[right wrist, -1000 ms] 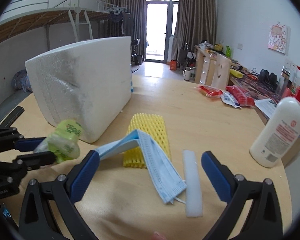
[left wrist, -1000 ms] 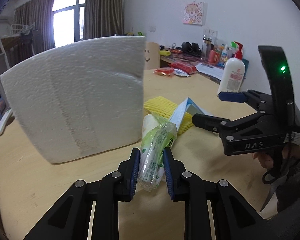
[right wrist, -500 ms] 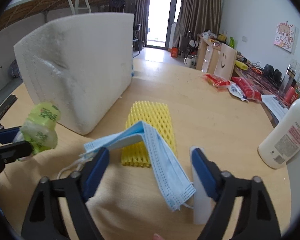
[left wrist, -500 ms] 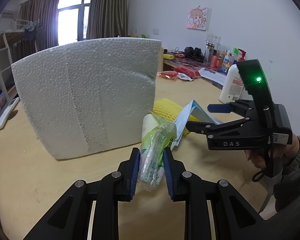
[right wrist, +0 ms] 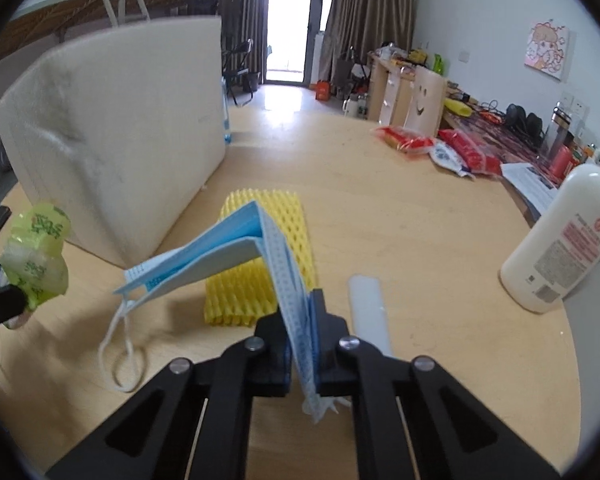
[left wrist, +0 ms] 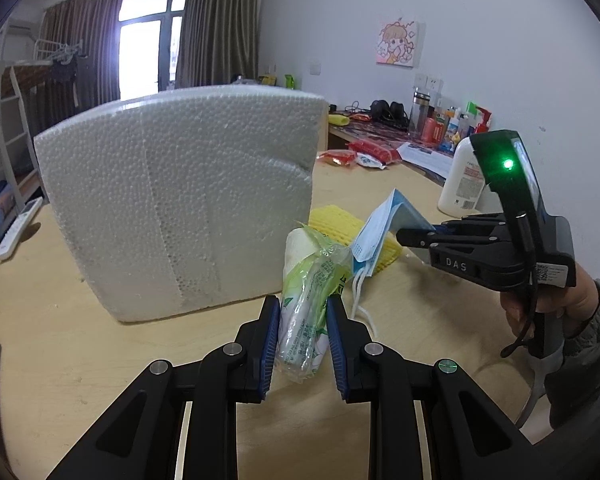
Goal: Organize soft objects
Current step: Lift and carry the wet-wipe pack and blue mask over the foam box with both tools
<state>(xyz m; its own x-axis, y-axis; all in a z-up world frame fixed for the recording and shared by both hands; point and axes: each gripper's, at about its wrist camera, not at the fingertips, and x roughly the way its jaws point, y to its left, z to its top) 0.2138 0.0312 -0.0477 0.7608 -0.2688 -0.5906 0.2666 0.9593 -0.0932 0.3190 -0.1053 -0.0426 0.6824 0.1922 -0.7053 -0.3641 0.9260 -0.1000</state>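
My left gripper [left wrist: 303, 322] is shut on a green and white plastic tissue pack [left wrist: 310, 296], held upright above the wooden table [left wrist: 60, 340]. That pack also shows at the left edge of the right wrist view as the tissue pack [right wrist: 36, 256]. My right gripper [right wrist: 302, 322] is shut on a folded blue face mask [right wrist: 228, 252], whose white ear loops [right wrist: 118, 352] dangle down to the table. In the left wrist view the right gripper [left wrist: 414, 236] pinches the mask [left wrist: 380, 228] at its right end. A yellow foam net sleeve [right wrist: 260, 256] lies under the mask.
A big white styrofoam block [left wrist: 180, 200] stands on the table at the left. A white foam strip [right wrist: 370, 312] lies right of my right gripper. A white lotion bottle [right wrist: 564, 236] stands at the right edge. Red snack packs [right wrist: 420, 142] lie further back.
My right gripper closed from wide open onto the blue mask and has it pinched. The left gripper kept still with the tissue pack.
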